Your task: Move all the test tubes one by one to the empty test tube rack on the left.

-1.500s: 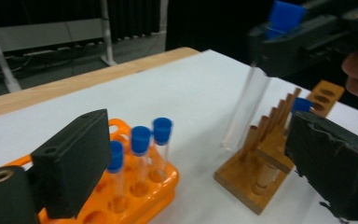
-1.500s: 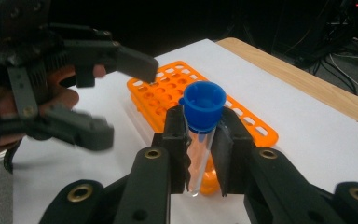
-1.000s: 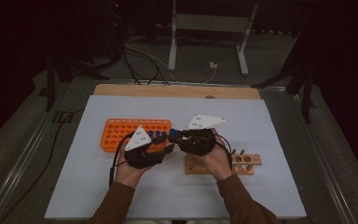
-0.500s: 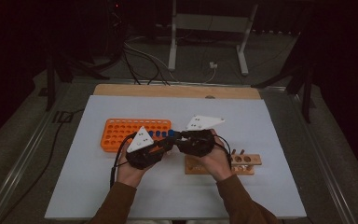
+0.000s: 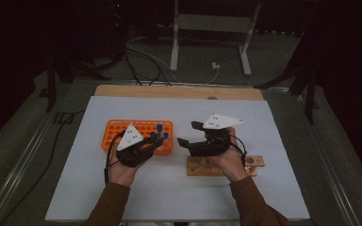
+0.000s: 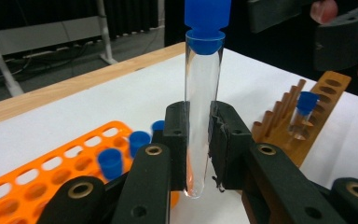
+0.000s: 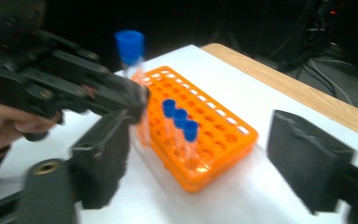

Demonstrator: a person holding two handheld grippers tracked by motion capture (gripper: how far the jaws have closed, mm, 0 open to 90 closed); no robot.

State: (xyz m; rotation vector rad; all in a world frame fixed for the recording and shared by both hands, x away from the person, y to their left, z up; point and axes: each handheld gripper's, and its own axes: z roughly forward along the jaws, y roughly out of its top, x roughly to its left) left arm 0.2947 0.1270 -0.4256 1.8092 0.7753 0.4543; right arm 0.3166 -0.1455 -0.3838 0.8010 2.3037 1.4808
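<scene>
Blue cap up top, clear glass below: the tube stands upright in the left gripper, its jaws clamped on the lower half of the glass, rounded bottom poking out just beneath the pads. The long axis runs straight up and down, cap at twelve o'clock.

In the high view the left gripper hangs right at the near edge of the orange rack, which lies toward its eleven o'clock. The right gripper sits off at three o'clock from it, over the wooden rack, jaws wide apart with nothing between them; they have just been opening. In the right gripper view those two black pads frame the orange rack and three capped tubes already seated in it.

So the left hand is the one carrying the tube, and it is far the nearer to the orange rack. My read: the coming move is a straight drop, tube bottom down into a free hole, and it hinges on keeping that axis vertical over the hole.

The wooden rack has one capped tube left in it.

No brand, label or writing readable anywhere.
</scene>
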